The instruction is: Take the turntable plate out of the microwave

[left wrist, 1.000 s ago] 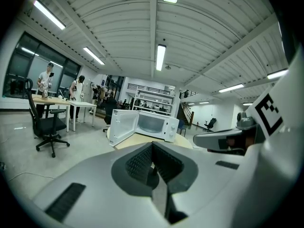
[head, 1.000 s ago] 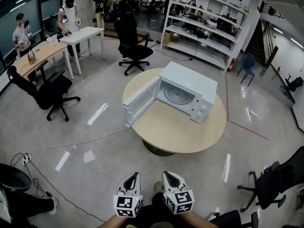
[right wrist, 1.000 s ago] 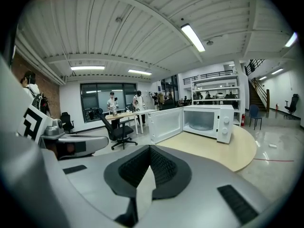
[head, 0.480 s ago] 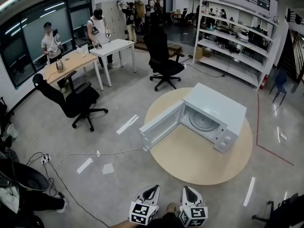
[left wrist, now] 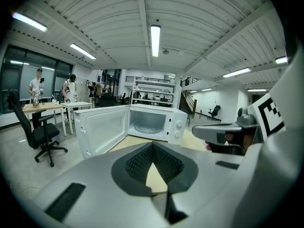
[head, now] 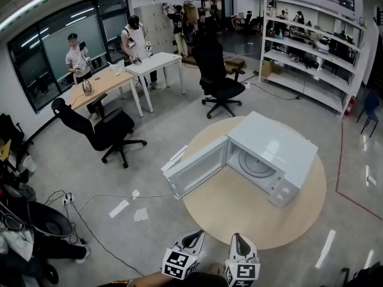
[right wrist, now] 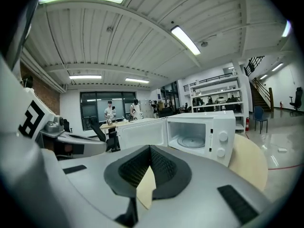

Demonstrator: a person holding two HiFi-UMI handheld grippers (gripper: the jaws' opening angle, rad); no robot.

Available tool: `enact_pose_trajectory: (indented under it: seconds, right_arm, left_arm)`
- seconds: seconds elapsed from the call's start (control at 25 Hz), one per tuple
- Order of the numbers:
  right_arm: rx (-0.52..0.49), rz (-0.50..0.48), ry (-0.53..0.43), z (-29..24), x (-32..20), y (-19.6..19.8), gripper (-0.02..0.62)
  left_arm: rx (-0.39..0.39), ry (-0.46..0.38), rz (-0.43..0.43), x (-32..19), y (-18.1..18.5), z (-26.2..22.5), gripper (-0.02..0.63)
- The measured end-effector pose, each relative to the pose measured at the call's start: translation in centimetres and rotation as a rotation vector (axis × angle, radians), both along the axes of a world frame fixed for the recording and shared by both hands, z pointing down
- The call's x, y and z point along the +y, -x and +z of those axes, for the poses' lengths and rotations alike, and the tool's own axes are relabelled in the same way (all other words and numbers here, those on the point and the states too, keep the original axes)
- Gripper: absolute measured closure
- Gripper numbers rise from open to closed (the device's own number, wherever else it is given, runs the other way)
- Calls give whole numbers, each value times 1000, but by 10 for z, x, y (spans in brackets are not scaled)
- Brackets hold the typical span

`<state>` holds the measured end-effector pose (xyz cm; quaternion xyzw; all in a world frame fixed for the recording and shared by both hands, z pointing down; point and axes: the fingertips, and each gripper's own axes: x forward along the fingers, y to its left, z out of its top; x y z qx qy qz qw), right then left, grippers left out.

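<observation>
Only head view — whole table (head: 239, 214) under microwave (head: 272, 143).

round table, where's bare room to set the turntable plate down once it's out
The widest bare patch on the round light-wood table lies between the white microwave, its open door and the near rim. A narrower strip runs along the microwave's right. The far side is crowded: only a thin margin behind it.

The microwave (head: 272, 154) and its round table (head: 239, 220) now sit further right and lower in the head view, seemingly a little nearer. The left gripper (head: 193, 238) and right gripper (head: 238, 240) have slid right, toward the bottom edge. More of the far-left windows (head: 66, 40) shows.
</observation>
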<state>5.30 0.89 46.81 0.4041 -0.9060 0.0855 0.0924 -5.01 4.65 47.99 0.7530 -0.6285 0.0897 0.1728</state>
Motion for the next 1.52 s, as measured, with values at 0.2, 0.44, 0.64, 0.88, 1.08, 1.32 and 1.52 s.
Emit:
enact_pose_trajectory:
  seconds: [0.2, 0.44, 0.64, 0.88, 1.08, 1.32, 1.52]
  right_arm:
    - [-12, 19, -2, -4, -30, -27, 580]
    - [-27, 53, 12, -4, -46, -42, 578]
    - [-16, 86, 17, 1, -56, -45, 580]
    - [2, 163, 22, 6, -84, -37, 580]
    - [39, 198, 40, 9, -109, -14, 580]
    - [87, 283, 94, 24, -142, 3, 580]
    - [129, 344, 114, 27, -160, 24, 578]
  left_arm:
    - [-19, 10, 2, -23, -24, -4, 560]
    - [-29, 13, 17, -42, -33, -11, 560]
    - [-10, 20, 44, -60, -33, -3, 560]
    - [35, -7, 116, -106, -23, -3, 560]
    - [80, 9, 161, -143, -3, 2, 560]
    - [138, 39, 198, -188, 23, 19, 560]
    - [179, 35, 247, -218, 44, 23, 560]
